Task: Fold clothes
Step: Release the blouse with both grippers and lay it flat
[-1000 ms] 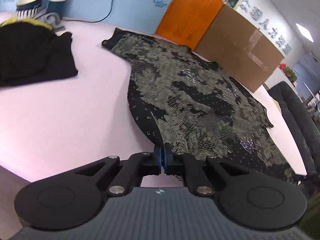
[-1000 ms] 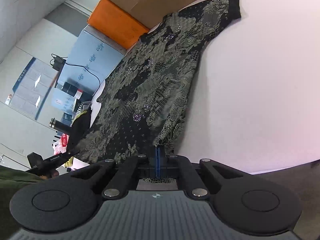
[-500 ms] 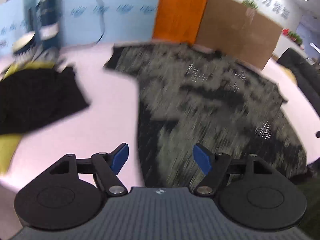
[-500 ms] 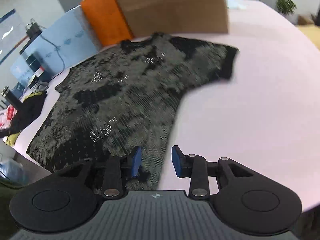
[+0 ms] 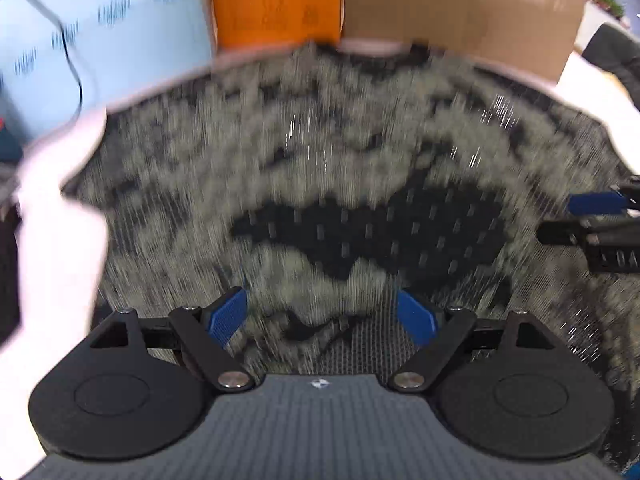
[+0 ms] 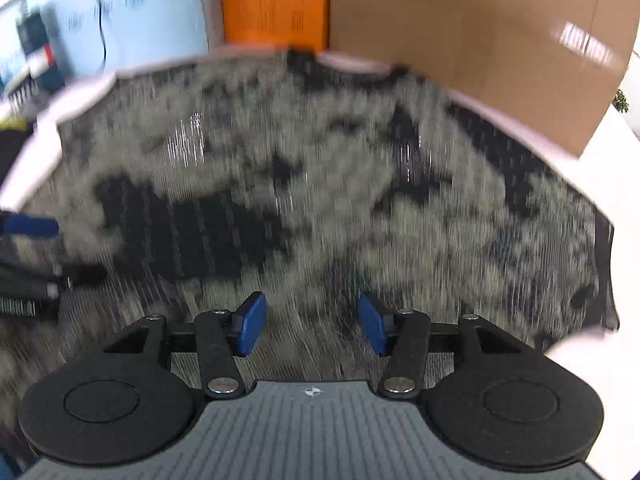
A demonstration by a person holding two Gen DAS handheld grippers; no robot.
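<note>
A black T-shirt with a pale grey-green pattern [image 5: 340, 168] lies spread flat on the pale pink table [image 5: 60, 248], collar toward the far boxes. Both views are motion-blurred. My left gripper [image 5: 322, 314] hovers over the shirt's near part, its jaws opening wide, with nothing between the blue pads. My right gripper [image 6: 312, 322] hangs over the same shirt [image 6: 320, 184], jaws opening too, and grips nothing. Each gripper shows in the other's view: the right one [image 5: 596, 216] at the right edge, the left one [image 6: 30, 240] at the left edge.
An orange box [image 5: 276, 0], a brown cardboard box [image 5: 460, 4] and a light blue panel [image 5: 104, 36] with a black cable stand along the table's far edge. The table [image 6: 616, 184] shows bare to the shirt's right. Dark clothing [image 5: 8, 272] lies at the left edge.
Both grippers let go of the shirt's hem and opened. Both swung inward over the middle of the shirt and now face its collar.
</note>
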